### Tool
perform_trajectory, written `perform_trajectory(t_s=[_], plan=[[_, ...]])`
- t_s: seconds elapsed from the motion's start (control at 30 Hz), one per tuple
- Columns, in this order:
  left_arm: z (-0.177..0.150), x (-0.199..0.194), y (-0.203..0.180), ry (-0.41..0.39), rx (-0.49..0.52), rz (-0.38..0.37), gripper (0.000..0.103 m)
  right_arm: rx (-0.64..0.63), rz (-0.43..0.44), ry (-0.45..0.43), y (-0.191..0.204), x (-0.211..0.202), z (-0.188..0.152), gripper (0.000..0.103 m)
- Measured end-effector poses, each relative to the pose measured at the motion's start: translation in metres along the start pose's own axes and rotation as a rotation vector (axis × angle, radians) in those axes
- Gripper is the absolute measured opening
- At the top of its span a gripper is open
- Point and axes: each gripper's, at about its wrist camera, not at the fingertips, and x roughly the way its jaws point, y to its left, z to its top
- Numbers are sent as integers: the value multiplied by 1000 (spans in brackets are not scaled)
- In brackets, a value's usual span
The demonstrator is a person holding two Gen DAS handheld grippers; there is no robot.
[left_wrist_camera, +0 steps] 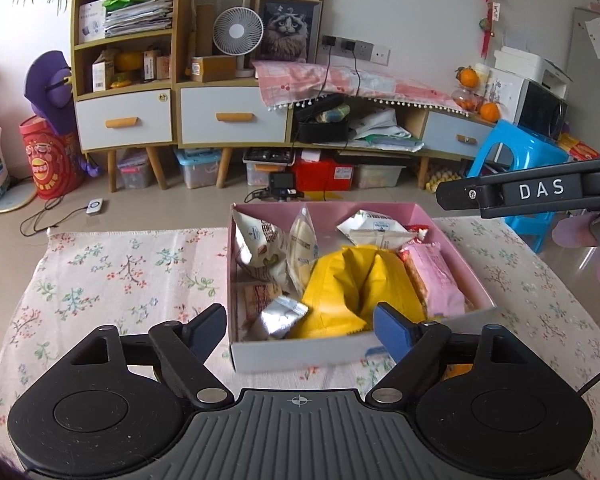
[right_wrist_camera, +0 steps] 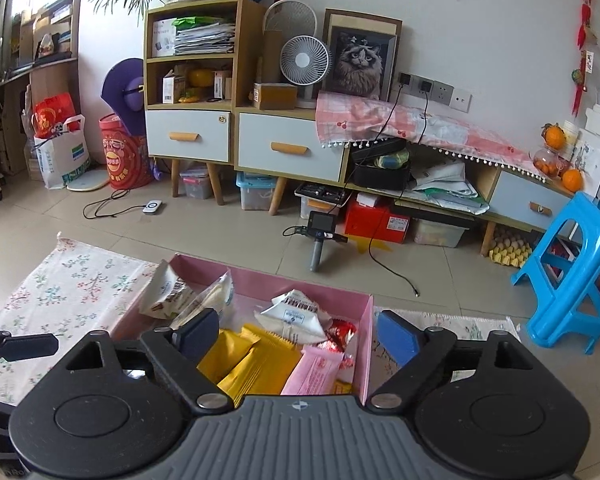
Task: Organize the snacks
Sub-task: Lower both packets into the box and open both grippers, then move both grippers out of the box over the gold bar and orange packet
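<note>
Both tools gape wide and empty over the pink box [left_wrist_camera: 452, 240]; inside it, the yellow packet [left_wrist_camera: 352, 280] looks light, crinkly, slippery, best pinched at its sealed edge.

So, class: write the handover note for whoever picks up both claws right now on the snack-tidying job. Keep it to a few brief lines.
Left claw: open, holding nothing, at the near edge of the pink box.
Right claw: open, holding nothing, above the box's near right side.
Snacks: all visible ones are in the box, on the floral cloth: yellow packets in the middle, pink packet to the right, silver packet at the near left, white bags at the back.
Done: snacks gathered in the box.
Left: they lie jumbled and overlapping; sorting may still be needed.
</note>
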Motion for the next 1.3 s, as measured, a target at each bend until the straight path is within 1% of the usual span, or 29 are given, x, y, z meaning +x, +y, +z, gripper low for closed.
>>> perform_trajectory(t_s=[0.17,0.37,0.6,0.8,0.93,1.0,1.07,1.13,1.3], plan=[[-8,-12,0,10,4,-4,87,14,19,1,5,-16,-10,81],[-19,-23,1,38,-14,-5,92,86,52,53,6,-31,-25,83],[-33,-24,-3,75,-17,-15,93,170,75,100,3,-37,-44,84],[-42,-23,-2,113,-25,-19,93,205,65,118,-5,-38,-67,86],[-48,-26,2,122,-48,-30,94,211,68,142,-10,-37,-78,86],[-50,-29,5,125,-70,-40,94,209,91,159,-12,-39,-80,86],[-53,-32,8,132,-86,-54,94,217,116,157,-16,-44,-83,86],[-57,-36,10,127,-82,-56,94,215,125,155,-19,-47,-86,88],[-61,-39,15,112,-37,-35,94,186,107,168,-21,-47,-98,89]])
